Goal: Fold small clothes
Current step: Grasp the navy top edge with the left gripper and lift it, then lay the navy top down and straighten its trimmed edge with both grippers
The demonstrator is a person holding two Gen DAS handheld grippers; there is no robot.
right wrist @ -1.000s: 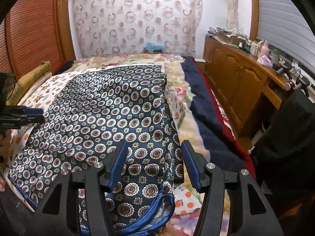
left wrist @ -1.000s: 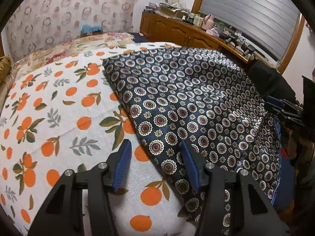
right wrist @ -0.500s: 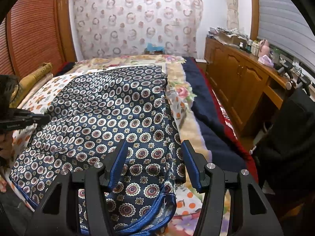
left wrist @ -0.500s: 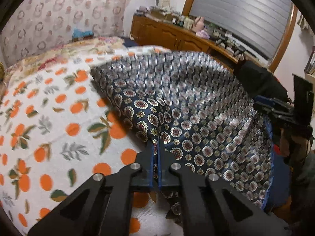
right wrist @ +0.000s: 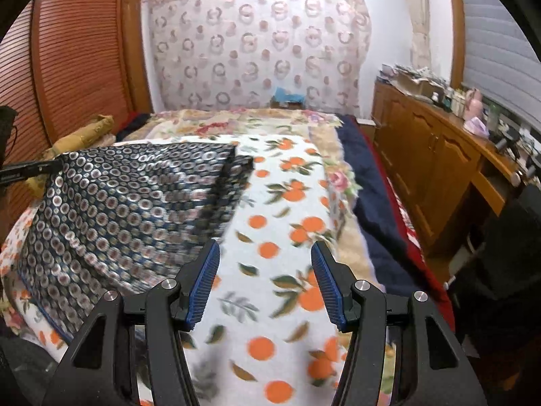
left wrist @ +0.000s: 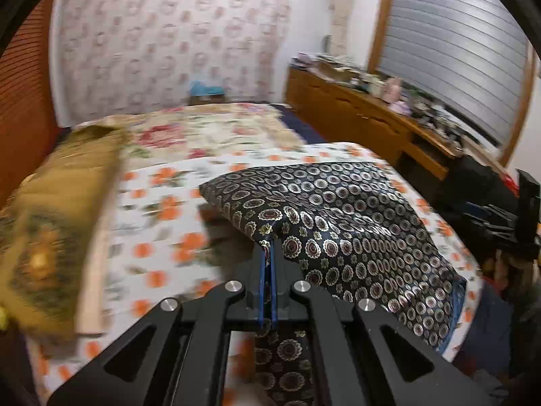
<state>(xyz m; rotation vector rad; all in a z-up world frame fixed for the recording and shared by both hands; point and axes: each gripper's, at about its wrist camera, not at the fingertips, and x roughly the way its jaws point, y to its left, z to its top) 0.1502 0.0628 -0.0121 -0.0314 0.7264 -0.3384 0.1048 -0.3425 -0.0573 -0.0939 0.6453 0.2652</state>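
Currently the left tongs (left wrist: 268,257) are pressed together, pinching an edge of the navy patterned cloth (left wrist: 341,223), which is raised off the orange-print blanket (right wrist: 284,223) on the bed. The cloth drapes over the blanket's left half in the right wrist view. Right tongs (right wrist: 265,284) spread, holding nothing, above bare blanket.

Orange-print blanket (left wrist: 159,203) and yellow-green bundle (left wrist: 50,223): motion-blurred. Clutter on wooden sideboard (right wrist: 436,155) too small to identify. Patterned garment (right wrist: 128,209) smeared.

A home bedroom: a blanket-covered bed (right wrist: 287,203), wooden dresser (right wrist: 432,169) and curtain (right wrist: 257,44).
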